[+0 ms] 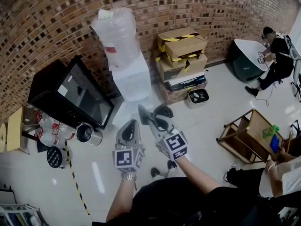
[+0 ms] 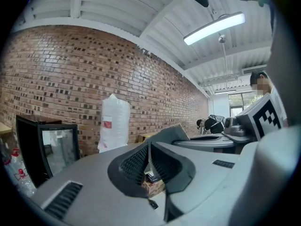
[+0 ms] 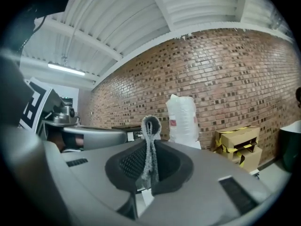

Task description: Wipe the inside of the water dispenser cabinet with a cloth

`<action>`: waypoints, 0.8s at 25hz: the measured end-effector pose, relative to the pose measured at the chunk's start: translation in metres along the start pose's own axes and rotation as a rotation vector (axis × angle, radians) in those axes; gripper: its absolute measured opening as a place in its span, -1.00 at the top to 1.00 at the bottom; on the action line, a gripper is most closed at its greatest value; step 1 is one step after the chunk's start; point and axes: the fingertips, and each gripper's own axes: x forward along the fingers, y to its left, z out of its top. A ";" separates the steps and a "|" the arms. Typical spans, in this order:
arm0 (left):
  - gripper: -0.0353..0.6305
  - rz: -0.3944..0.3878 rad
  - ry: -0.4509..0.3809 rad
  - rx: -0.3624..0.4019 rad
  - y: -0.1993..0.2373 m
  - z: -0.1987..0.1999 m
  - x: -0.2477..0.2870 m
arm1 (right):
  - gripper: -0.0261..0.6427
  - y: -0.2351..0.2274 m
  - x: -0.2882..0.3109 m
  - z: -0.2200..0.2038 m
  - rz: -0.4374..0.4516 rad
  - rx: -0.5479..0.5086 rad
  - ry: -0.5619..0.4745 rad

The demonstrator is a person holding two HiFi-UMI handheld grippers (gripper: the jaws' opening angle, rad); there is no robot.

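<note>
The white water dispenser stands against the brick wall, carrying a plastic-wrapped bottle. A white panel lies on the floor at its foot. Both grippers hover side by side in front of the dispenser, pointing at it. My right gripper is shut on a folded grey cloth, whose loop sticks up above the jaws of this gripper. My left gripper has its jaws together with nothing between them. The wrapped bottle shows ahead in both gripper views.
A black glass-door fridge stands left of the dispenser, with a metal pot before it. Taped cardboard boxes and a small black bin sit to the right. A wooden cart is nearer right. A person sits far right.
</note>
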 end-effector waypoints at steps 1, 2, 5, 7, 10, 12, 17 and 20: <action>0.83 0.013 -0.004 0.004 0.001 0.002 -0.002 | 0.85 0.000 -0.001 0.002 0.001 0.001 -0.008; 0.83 0.025 -0.009 0.006 0.002 0.003 -0.003 | 0.85 -0.001 -0.003 0.004 -0.002 -0.001 -0.010; 0.83 0.055 -0.016 0.008 0.007 0.003 -0.006 | 0.85 -0.006 -0.007 0.006 -0.010 0.008 -0.003; 0.83 0.081 -0.018 0.003 0.015 0.002 -0.009 | 0.85 -0.007 -0.008 0.010 -0.009 0.014 -0.013; 0.83 0.106 -0.019 0.012 0.024 0.005 -0.015 | 0.85 -0.004 -0.005 0.012 -0.005 0.019 -0.020; 0.83 0.110 -0.024 0.018 0.025 0.006 -0.014 | 0.85 -0.005 -0.004 0.011 -0.007 0.015 -0.018; 0.83 0.112 -0.034 0.021 0.022 0.007 -0.011 | 0.85 -0.005 -0.003 0.013 0.001 -0.001 -0.018; 0.83 0.111 -0.038 0.023 0.020 0.009 -0.008 | 0.85 -0.006 -0.001 0.013 0.007 -0.008 -0.011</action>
